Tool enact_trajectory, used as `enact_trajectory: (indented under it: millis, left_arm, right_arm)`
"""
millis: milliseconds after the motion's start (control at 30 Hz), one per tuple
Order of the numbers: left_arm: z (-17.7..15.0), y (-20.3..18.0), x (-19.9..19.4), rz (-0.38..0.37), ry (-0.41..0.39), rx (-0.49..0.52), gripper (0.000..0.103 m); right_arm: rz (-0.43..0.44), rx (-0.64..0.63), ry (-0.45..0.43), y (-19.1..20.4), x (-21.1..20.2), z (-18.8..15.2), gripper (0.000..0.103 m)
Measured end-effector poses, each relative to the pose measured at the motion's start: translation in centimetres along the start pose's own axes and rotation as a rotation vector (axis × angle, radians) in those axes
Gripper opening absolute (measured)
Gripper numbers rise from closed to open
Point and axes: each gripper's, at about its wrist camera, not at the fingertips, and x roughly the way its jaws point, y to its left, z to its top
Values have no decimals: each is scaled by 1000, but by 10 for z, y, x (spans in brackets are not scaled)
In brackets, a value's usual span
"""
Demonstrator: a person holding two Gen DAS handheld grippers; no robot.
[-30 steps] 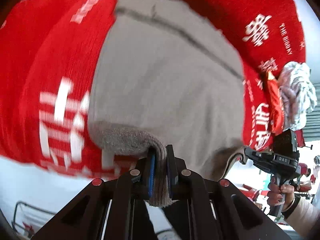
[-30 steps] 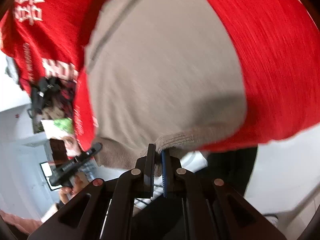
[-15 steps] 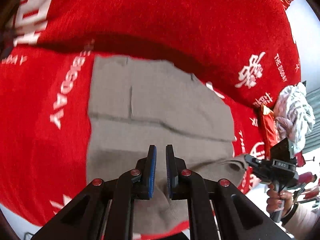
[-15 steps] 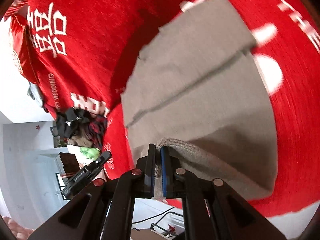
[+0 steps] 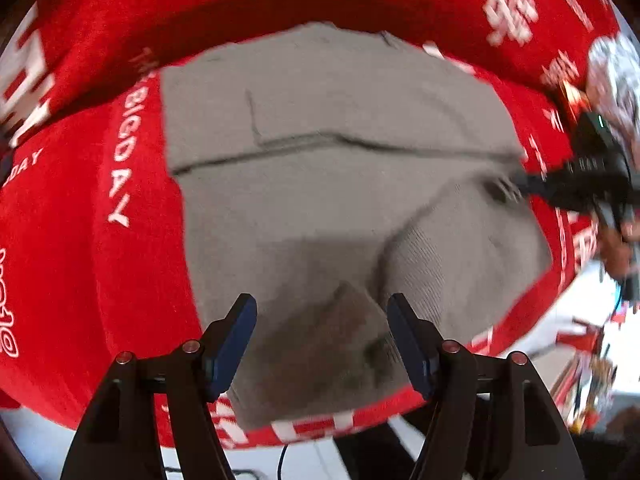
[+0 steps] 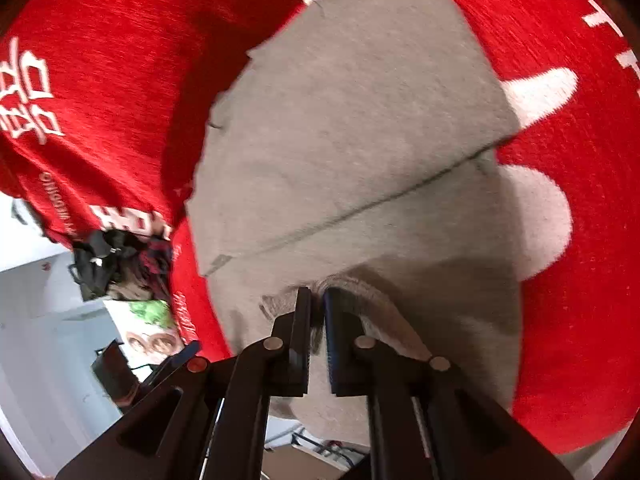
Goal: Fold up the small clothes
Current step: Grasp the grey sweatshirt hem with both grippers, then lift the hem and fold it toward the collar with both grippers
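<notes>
The grey knitted garment (image 5: 320,184) lies spread on the red cloth with white lettering (image 5: 100,264), its near right corner folded over. Left gripper (image 5: 322,320) hangs over the near edge, fingers wide apart, holding nothing. Right gripper (image 6: 318,308) has its fingers pinched together on the grey ribbed hem (image 6: 360,292) at the garment's right side.

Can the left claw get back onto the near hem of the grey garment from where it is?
Probably yes. The left claw is open right above the grey garment, whose near hem lies between its fingers with nothing over it. The right claw pinches another part.
</notes>
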Motion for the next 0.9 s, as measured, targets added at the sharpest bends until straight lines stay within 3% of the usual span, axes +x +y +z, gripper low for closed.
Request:
enact_trajectory:
  millis: [67,100,133,333,500,533,600,633,667,700,900]
  left_arm:
    - [-4,-6,1,15,30,35,68]
    - [-6,-9,3,27,49,61,68]
    - [-8,-12,4,37,60,80,68]
    - [-10,-20,22,36,98,148,68]
    - [-9,-24,44,1,122,201,68]
    - [-9,-24,47,-1,123,208,64]
    - [-9,-20,52,-5,137,210,24]
    - [-9,-16,54,1,151,201,12]
    - [-10,-11,49,-30,136,179,12]
    - [-11,-6,43,-55,122,158,12]
    - [-4,18,-15,-110,8,52,11]
  right_arm:
    - [-65,-49,11,4,-5,0,33]
    - [-84,-72,11,7,-7,0,53]
    - [-105,-107,10,11,-11,-1,56]
    - [-269,-372,32,42,-5,-7,56]
    - [-336,-416,31,49,18,-1,56]
    - [-344,-414,26,50,22,1,56]
    - [-358,-403,29,51,34,5,56]
    - [-378,-409,30,53,39,4,49]
    - [-397,-429,23,57,40,2,39]
    - [-424,-458,20,63,41,-2,10]
    - [-447,-444,-81,78,4,-33,7]
